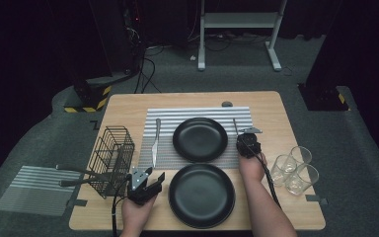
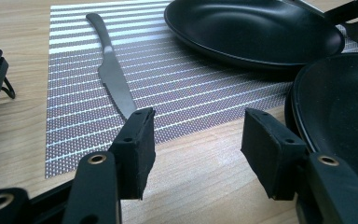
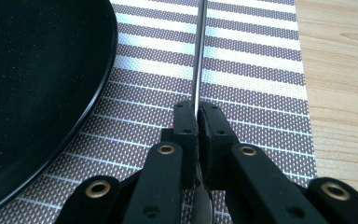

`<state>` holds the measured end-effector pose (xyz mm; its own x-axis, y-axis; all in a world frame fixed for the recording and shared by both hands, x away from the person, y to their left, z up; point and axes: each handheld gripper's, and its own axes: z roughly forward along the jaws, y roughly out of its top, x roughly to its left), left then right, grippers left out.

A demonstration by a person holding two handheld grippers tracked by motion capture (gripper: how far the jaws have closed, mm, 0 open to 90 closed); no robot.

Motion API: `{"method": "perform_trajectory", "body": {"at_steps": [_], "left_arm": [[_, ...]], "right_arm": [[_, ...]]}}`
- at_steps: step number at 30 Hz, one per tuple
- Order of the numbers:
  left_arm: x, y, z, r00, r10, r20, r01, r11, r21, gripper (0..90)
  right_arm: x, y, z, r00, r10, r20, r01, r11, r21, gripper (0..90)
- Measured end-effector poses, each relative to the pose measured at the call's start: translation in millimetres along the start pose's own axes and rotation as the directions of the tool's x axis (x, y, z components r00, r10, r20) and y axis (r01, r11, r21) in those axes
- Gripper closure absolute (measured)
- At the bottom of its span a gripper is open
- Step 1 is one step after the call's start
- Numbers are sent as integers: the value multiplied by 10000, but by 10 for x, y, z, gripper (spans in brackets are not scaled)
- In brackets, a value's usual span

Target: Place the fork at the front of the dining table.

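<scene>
Jaws of the right gripper (image 3: 197, 122) are clamped on the thin metal handle of a fork (image 3: 198, 56), which lies on the striped placemat (image 3: 261, 70) just right of the far black plate (image 1: 200, 139); those of the left gripper (image 2: 196, 149) stand apart and empty over bare table (image 2: 196, 186), near the knife (image 2: 113, 74). Judged step: placing cutlery at the far setting. Next, presumably, the fork needs releasing squarely beside that plate.

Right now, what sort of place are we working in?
Probably a lab or studio mock-up of a dining table: a wooden table laid with a striped placemat and black plates, dark curtains and floor cables behind.
</scene>
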<state>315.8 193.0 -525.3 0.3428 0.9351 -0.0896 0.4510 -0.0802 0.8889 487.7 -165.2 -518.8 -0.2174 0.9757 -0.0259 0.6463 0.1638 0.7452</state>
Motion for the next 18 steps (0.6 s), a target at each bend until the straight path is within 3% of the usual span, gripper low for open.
{"method": "perform_trajectory", "body": {"at_steps": [10, 12, 14, 16, 17, 18], "left_arm": [[9, 0, -2, 10000, 77, -1, -77, 10000, -1, 441], [-3, -1, -1, 10000, -94, -1, 94, 10000, 12, 441], [21, 6, -4, 9996, 288, 23, -288, 9996, 27, 441], [22, 4, 1, 9996, 263, 66, -263, 9996, -31, 441], [2, -5, 7, 9999, -70, 71, 71, 9999, -117, 441], [-1, -2, -1, 9999, -103, 24, 103, 9999, 27, 441]], "right_arm": [[-1, 1, -5, 9999, -14, -137, 16, 9998, 178, 854], [6, -4, 7, 10000, 9, -42, -9, 10000, 28, 853], [8, -4, 9, 10000, 9, -57, -9, 10000, 17, 852], [12, -6, 10, 10000, 23, -69, -23, 10000, 9, 849], [13, -7, 9, 10000, 18, -84, -18, 10000, -17, 850], [16, -7, 7, 10000, -36, -76, 36, 10000, -12, 850]]}}
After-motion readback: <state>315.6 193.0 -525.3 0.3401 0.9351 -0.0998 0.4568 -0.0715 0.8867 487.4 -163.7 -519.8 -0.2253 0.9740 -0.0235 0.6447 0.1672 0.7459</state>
